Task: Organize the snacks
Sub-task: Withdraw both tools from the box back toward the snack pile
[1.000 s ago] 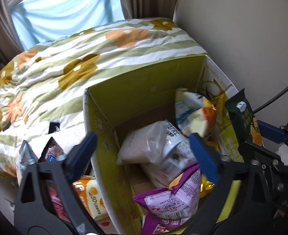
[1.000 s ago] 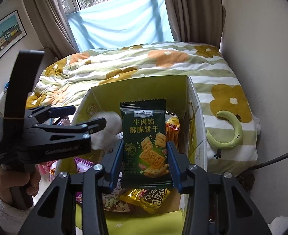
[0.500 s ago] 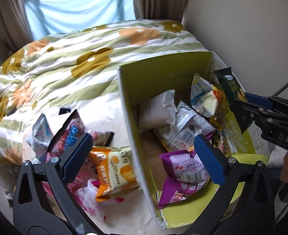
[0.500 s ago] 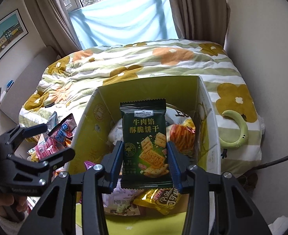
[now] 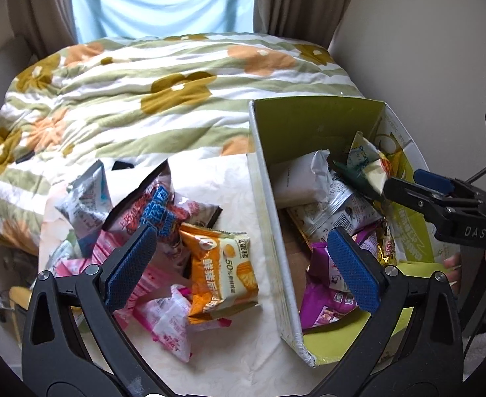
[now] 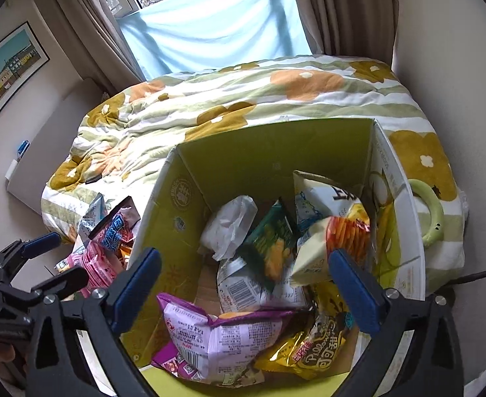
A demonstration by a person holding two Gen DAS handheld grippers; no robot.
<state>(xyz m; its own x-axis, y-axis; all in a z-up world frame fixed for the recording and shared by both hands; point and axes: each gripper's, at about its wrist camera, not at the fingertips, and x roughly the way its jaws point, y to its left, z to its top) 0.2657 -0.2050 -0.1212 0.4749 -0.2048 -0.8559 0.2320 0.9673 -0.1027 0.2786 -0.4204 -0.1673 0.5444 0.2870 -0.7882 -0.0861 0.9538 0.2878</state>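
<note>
Snacks [image 5: 223, 271] piled on table [image 5: 243, 357] beside box [image 6: 183, 205]: light, crinkly, slippery packets, probably crushable; pinch a sealed edge. Left tool [image 5: 239, 264] apart, empty above them; right tool [image 6: 246, 287] apart over box.

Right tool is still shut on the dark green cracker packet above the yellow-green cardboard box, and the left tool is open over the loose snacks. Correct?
Not quite. The right wrist view shows the right tool open and empty; the dark green cracker packet now lies inside the yellow-green cardboard box among other snacks. The left tool is indeed open.
</note>
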